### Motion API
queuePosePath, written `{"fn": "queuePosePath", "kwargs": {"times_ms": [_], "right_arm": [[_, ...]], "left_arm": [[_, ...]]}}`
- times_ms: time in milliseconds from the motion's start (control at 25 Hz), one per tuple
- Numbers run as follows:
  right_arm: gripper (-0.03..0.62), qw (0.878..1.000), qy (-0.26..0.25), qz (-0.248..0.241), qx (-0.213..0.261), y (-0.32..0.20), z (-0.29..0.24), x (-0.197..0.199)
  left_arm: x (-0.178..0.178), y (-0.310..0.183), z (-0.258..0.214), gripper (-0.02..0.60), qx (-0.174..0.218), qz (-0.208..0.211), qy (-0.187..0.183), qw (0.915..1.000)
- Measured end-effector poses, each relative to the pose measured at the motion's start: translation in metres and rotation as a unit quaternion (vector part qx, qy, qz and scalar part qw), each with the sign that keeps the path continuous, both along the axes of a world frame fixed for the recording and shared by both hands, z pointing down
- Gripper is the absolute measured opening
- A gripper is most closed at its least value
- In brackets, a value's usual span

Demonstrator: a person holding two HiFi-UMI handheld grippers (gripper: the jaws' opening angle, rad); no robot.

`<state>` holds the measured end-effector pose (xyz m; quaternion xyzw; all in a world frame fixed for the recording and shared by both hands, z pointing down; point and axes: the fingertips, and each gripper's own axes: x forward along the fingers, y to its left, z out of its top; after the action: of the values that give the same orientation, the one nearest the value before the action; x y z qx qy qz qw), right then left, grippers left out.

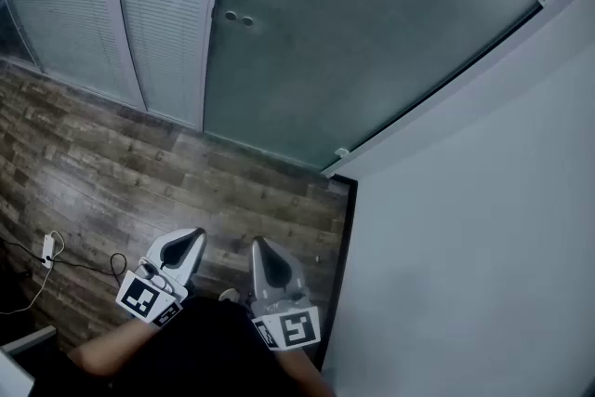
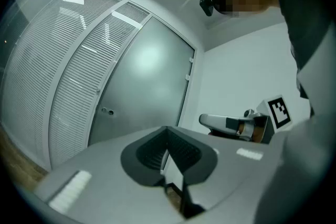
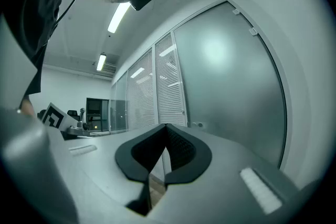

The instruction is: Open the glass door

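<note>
A frosted glass door (image 1: 372,33) stands ahead in a white frame, flush with it, with two small round fittings (image 1: 238,18) near its left edge. The same door (image 2: 142,86) fills the middle of the left gripper view, and the door (image 3: 231,81) shows at the right of the right gripper view. My left gripper (image 1: 193,237) and right gripper (image 1: 257,245) are held low, side by side over the wood floor, well short of the door. Both are shut with nothing between their jaws. My left gripper (image 2: 167,131) and right gripper (image 3: 166,128) both point level toward the door.
White-slatted blind panels (image 1: 167,5) stand left of the door. A plain white wall (image 1: 483,246) runs along the right. A white cable and plug (image 1: 48,248) lie on the wood floor (image 1: 139,181) at the left. A person's dark sleeves hold both grippers at the bottom edge.
</note>
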<state>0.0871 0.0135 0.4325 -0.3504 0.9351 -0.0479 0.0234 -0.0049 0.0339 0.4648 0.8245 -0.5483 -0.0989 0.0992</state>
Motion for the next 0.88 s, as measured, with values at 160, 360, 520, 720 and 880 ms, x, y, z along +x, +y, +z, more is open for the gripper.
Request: {"fn": "queuePosePath", "kwargs": {"times_ms": [160, 360, 520, 720, 880], "right_arm": [[0.0, 1.0, -0.002, 0.023, 0.002, 0.004, -0.004, 0.013], [0.002, 0.999, -0.025, 0.036, -0.002, 0.005, -0.001, 0.034], [0.002, 0.999, -0.034, 0.026, 0.003, 0.014, 0.0, 0.048], [0.003, 0.999, -0.027, -0.016, 0.03, 0.036, -0.006, 0.06], [0.002, 0.998, -0.029, -0.041, 0.034, 0.04, 0.004, 0.065]], "left_arm": [[-0.004, 0.011, -0.001, 0.0, 0.003, -0.026, -0.019, 0.9995], [0.004, 0.024, -0.003, 0.0, 0.015, -0.042, -0.016, 0.9989], [0.008, 0.028, -0.003, 0.0, 0.013, -0.054, -0.009, 0.9984], [0.004, 0.041, 0.003, 0.0, 0.002, -0.1, -0.009, 0.9949], [0.007, 0.044, 0.007, 0.0, 0.004, -0.121, -0.024, 0.9923]]}}
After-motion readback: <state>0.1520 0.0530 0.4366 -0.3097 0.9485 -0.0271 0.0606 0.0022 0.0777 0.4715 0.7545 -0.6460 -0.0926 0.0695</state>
